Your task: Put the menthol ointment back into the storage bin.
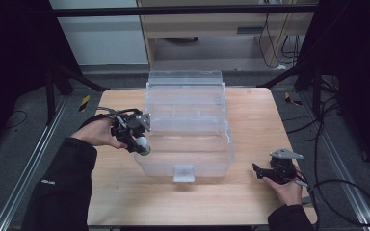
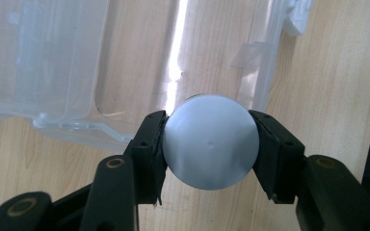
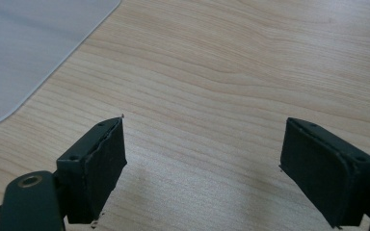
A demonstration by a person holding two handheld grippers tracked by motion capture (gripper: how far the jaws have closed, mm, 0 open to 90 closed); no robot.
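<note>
Left gripper point(image 2: 211, 144) clamped on small pale grey smooth ball point(image 2: 211, 142), held at near-left rim of clear plastic storage box point(image 1: 188, 144) on light wooden table point(image 1: 250, 120), squeezed across its widest part. Probably light, hard and slippery, maybe with a green underside, so best gripped on the equator. Right gripper point(image 3: 202, 163) spread apart, empty, over bare table.
</note>
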